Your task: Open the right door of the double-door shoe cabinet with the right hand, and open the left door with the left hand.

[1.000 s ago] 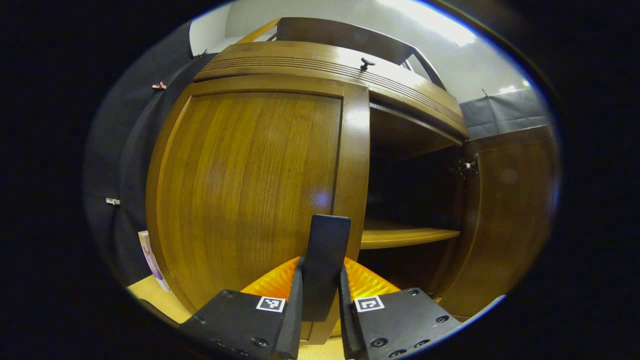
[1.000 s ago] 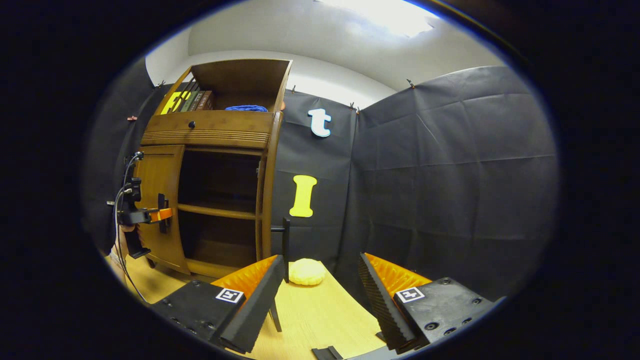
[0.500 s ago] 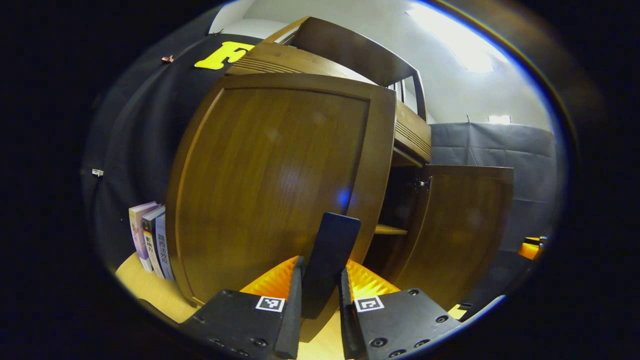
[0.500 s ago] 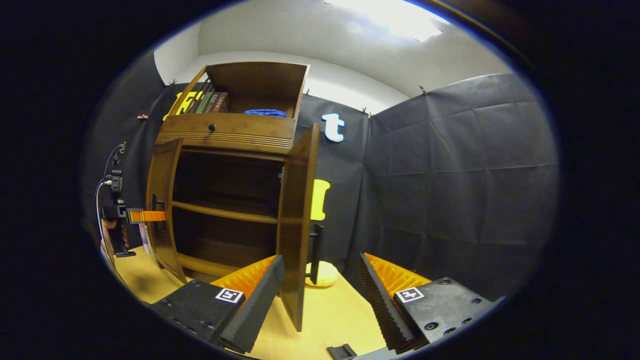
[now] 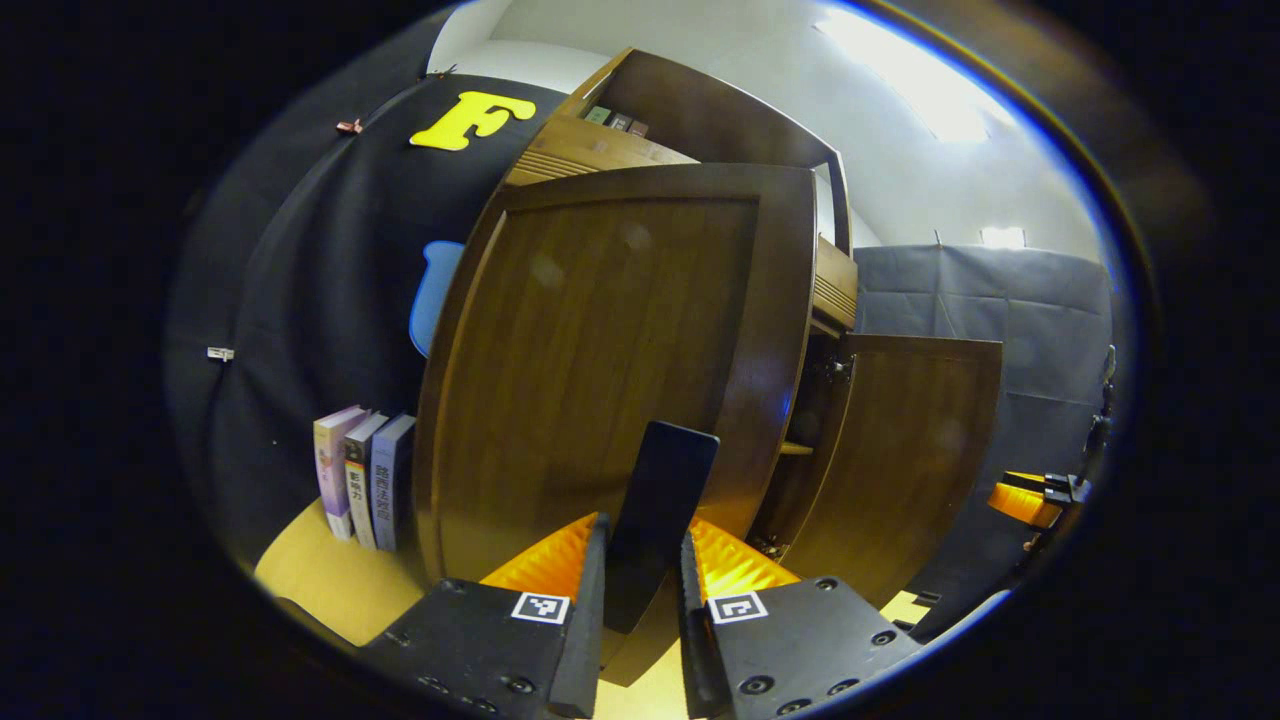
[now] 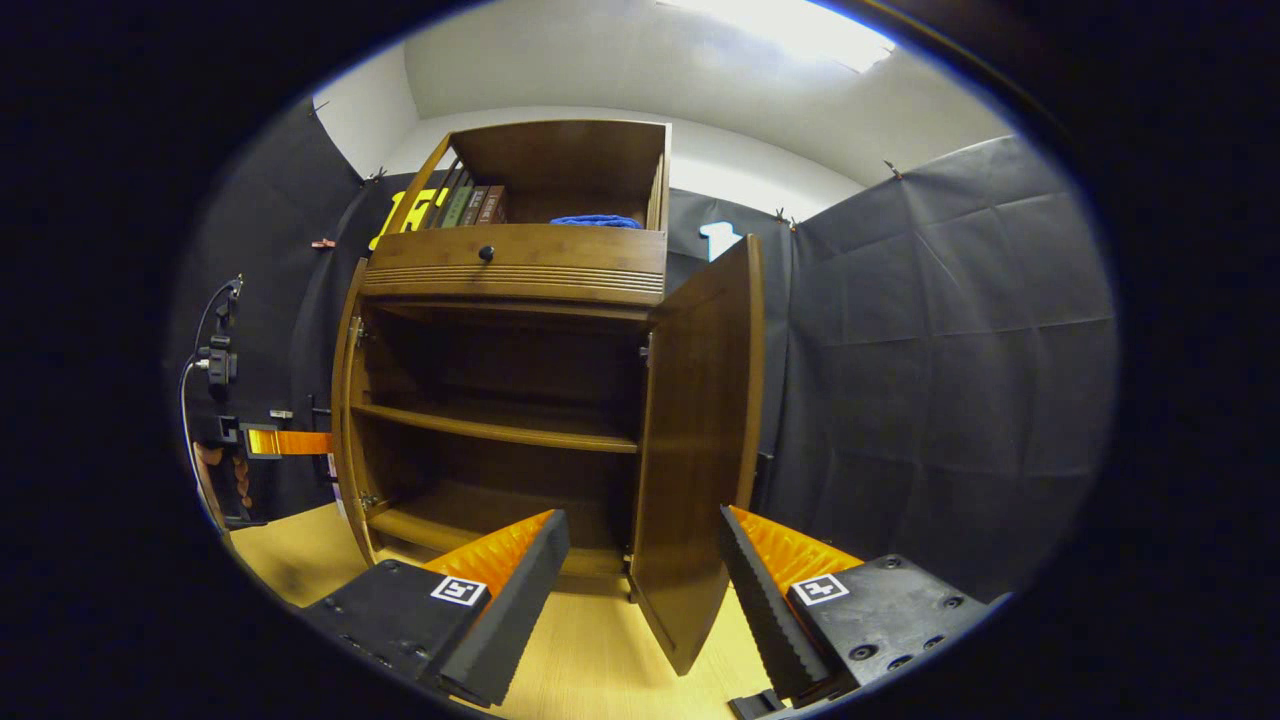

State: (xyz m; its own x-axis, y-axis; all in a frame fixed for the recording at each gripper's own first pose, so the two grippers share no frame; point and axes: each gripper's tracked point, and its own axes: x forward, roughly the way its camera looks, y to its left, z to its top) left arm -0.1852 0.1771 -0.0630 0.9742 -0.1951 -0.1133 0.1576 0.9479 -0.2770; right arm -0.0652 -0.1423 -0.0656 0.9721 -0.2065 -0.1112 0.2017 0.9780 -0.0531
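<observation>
The brown wooden shoe cabinet (image 6: 515, 275) stands with both doors swung out. In the left gripper view the left door (image 5: 600, 350) faces me, and my left gripper (image 5: 640, 522) is shut on its dark upright handle (image 5: 668, 470). Behind it the right door (image 5: 900, 450) hangs open. In the right gripper view the right door (image 6: 700, 430) stands out toward me. The left door (image 6: 345, 400) shows edge-on, with the left gripper (image 6: 290, 442) at its handle. My right gripper (image 6: 640, 525) is open, a little in front of the right door, with nothing between its fingers.
Inside is a shelf (image 6: 500, 430) with dark bare compartments. Above the doors is a drawer with a knob (image 6: 485, 253). Books (image 6: 470, 205) and a blue item (image 6: 595, 220) sit in the top box. Three books (image 5: 365, 480) lean left of the cabinet on the light wooden table (image 5: 320, 590).
The left door has swung farther out with my left gripper on its handle. The right gripper stays open and has turned to face the cabinet front.
</observation>
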